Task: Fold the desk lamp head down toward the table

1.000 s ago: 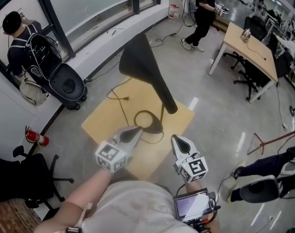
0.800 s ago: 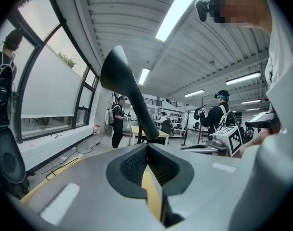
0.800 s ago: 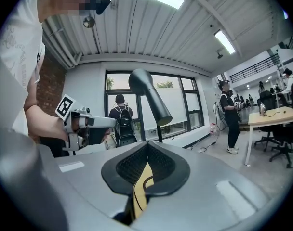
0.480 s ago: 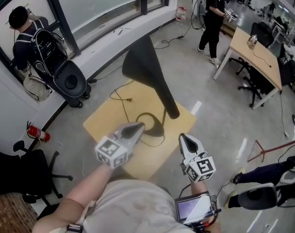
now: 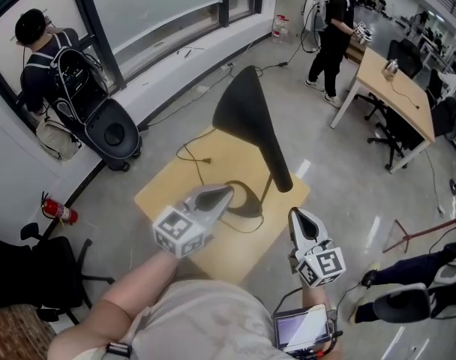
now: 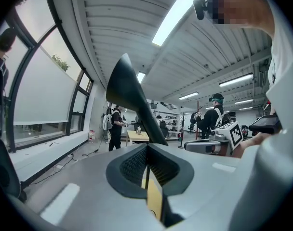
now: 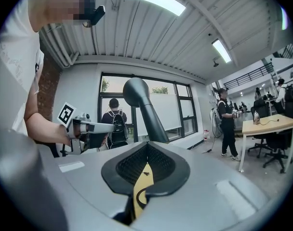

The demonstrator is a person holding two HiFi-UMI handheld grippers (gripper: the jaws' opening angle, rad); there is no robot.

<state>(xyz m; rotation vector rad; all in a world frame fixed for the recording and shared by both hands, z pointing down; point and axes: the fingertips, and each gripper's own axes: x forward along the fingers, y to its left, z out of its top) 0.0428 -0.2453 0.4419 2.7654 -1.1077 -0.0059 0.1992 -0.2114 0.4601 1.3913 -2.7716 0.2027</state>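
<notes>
The desk lamp head (image 5: 247,118) rises over the desk (image 5: 166,196), its long axis slanting away-left. Its narrow end lies nearer the right tool (image 5: 297,216) than the left tool (image 5: 222,193), both clenched empty.

The lamp (image 5: 250,118) stands on the table (image 5: 164,193), with its cord (image 5: 206,160) lying at the base's 11 o'clock. The left gripper (image 5: 228,191) is at the lamp head's 7 o'clock and the right gripper (image 5: 297,214) at its 5. A desk (image 5: 397,85) lies at 2 o'clock and a fire extinguisher (image 5: 55,211) at 8.
</notes>
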